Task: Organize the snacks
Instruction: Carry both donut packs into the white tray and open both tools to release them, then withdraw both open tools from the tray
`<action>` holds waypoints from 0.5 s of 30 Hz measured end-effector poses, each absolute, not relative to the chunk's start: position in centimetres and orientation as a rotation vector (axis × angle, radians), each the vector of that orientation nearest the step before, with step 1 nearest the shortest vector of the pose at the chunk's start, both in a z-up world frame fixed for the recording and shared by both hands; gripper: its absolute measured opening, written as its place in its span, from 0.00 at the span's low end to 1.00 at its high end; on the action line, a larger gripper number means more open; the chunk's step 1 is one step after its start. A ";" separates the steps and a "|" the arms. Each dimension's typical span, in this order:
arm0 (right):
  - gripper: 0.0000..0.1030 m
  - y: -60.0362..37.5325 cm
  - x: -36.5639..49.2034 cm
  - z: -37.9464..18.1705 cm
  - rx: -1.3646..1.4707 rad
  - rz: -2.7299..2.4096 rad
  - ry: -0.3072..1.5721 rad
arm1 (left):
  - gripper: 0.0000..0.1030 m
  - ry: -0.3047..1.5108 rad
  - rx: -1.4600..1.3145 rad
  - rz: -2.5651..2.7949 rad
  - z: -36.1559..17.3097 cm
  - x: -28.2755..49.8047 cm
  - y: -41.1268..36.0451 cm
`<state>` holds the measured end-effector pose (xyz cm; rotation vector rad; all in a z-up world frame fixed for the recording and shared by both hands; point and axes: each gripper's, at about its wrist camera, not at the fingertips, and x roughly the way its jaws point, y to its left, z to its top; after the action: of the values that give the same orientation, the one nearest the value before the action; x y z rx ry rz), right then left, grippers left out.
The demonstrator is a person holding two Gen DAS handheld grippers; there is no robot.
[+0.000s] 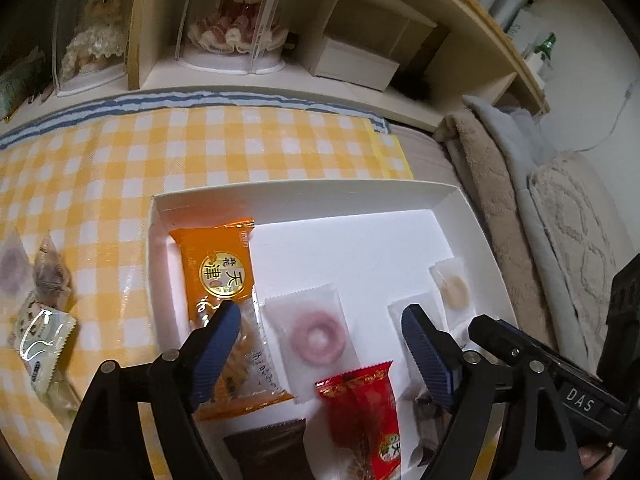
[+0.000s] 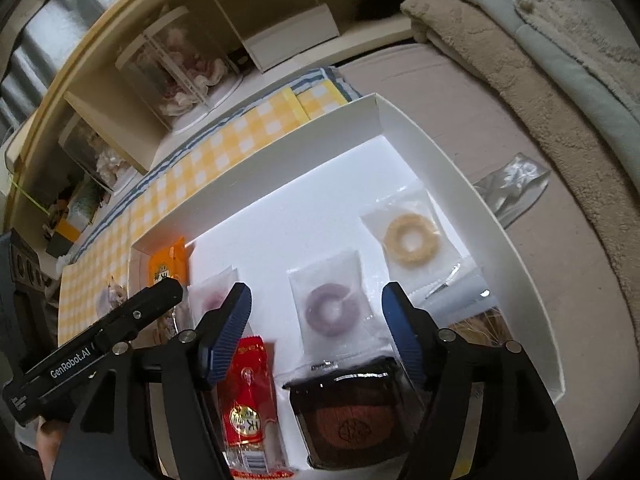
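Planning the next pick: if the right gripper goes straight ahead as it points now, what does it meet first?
Most likely the purple ring snack, lying in the white box between the open fingers of the right gripper. Depth is unclear; the dark cake pack sits nearer, underneath.

- Orange plastic snack packet (image 1: pixel 218 264), gold round seal: "天津", seen upside down; smaller characters beside it unreadable.
- Red plastic snack packet (image 2: pixel 248 404), gold seal: "天", inverted; rest blurred.
- Black gripper body (image 1: pixel 580 400) in left wrist view: "DAS".
- Black gripper body (image 2: pixel 80 364) in right wrist view: "GenRobot.AI"; smaller line below illegible.
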<state>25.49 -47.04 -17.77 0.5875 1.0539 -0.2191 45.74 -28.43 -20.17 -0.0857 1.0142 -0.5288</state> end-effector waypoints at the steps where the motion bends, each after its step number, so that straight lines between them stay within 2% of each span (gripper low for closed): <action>1: 0.72 -46.9 25.4 -17.6 0.576 -0.222 1.057 | 0.81 1.012 -0.082 -0.529 -20.0 45.5 -28.4; 11: 0.90 -44.7 24.8 -15.5 0.407 -0.274 1.072 | 0.99 0.991 -0.066 -0.504 -17.9 43.0 -26.0; 15: 1.00 -44.1 24.3 -14.7 0.368 -0.292 1.065 | 1.00 0.981 -0.054 -0.496 -16.9 41.8 -25.0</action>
<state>24.33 -44.06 -14.70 0.3678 1.0652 -0.2921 41.78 -25.03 -16.85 -0.0542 0.9812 -0.4957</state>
